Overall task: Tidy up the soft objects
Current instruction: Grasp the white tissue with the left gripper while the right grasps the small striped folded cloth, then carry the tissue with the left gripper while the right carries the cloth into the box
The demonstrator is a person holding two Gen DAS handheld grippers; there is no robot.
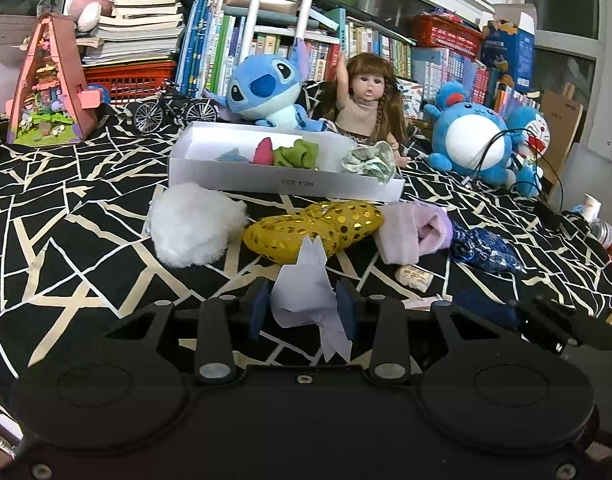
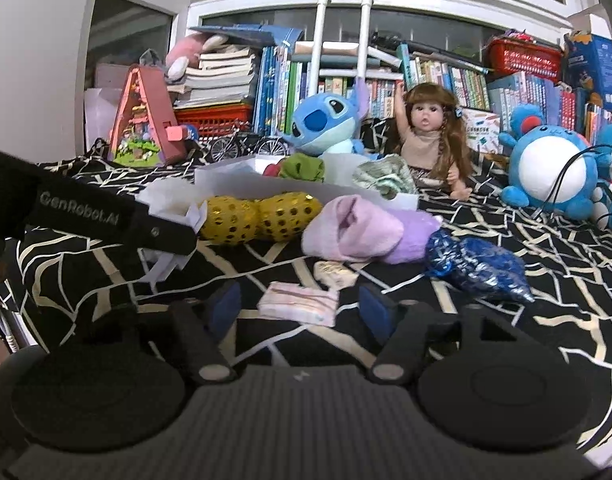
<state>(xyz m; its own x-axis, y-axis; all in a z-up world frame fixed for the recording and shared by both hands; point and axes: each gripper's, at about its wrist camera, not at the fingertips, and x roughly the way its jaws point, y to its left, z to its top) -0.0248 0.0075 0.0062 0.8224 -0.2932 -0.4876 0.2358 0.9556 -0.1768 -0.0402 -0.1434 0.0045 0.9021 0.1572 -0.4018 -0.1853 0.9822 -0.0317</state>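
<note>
- White tissue (image 1: 304, 300): crumpled, pinched between the left gripper (image 1: 304, 310) pads, lifted above the black patterned cloth (image 1: 86, 248).
- Right gripper (image 2: 302, 308): jaws wide apart, holding nothing; pink tissue pack (image 2: 298, 303) lies between the fingers.
- Yellow sequin pouch (image 1: 314, 230), white fluffy puff (image 1: 194, 224), pink sock (image 1: 414, 232) sit just before the white box (image 1: 282, 182).

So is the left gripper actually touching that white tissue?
Touching. The left wrist view shows the left gripper with its blue pads pressed against both sides of the crumpled white tissue, no gap visible.
</note>
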